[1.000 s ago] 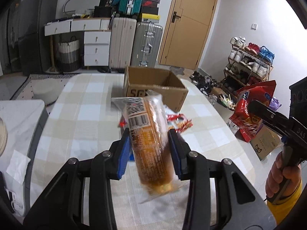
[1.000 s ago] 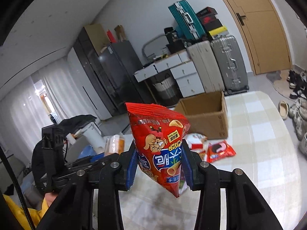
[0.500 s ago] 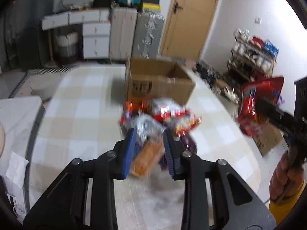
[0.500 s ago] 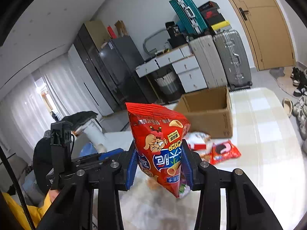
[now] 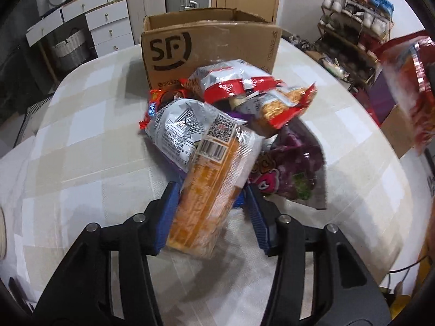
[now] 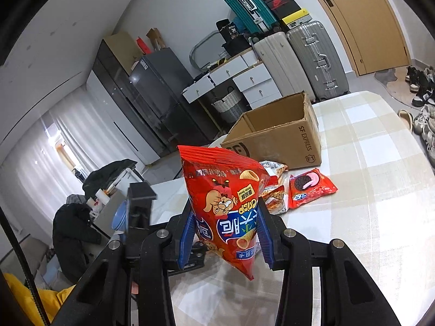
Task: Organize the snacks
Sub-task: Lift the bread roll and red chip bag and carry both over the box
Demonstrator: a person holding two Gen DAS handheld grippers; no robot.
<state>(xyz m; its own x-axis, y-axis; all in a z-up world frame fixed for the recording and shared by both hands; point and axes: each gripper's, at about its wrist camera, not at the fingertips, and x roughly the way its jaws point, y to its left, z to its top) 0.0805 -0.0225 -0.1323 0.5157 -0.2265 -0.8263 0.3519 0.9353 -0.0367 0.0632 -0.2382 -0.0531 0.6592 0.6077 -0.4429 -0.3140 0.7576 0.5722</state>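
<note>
My left gripper [image 5: 210, 193] is shut on an orange wrapped cake pack [image 5: 214, 184], tilted down over the snack pile on the table. The pile holds a silver bag [image 5: 176, 130], a red-and-white bag [image 5: 233, 81], a red noodle bag [image 5: 285, 106] and a purple bag [image 5: 296, 168]. The open SF cardboard box [image 5: 212, 46] stands just behind the pile. My right gripper [image 6: 225, 231] is shut on a red crisp bag [image 6: 225, 198], held above the table; the box [image 6: 274, 133] lies ahead of it.
A red Oreo pack [image 6: 310, 187] lies by the box. The checked table [image 6: 367, 190] stretches to the right. Suitcases [image 6: 315, 57], white drawers [image 6: 244, 78] and a fridge [image 6: 157, 81] stand behind. A shoe rack [image 5: 353, 8] is at far right.
My left gripper has dropped from above the table and tilted down to the snack pile, still holding the cake pack. The right gripper with the red bag has barely moved.
</note>
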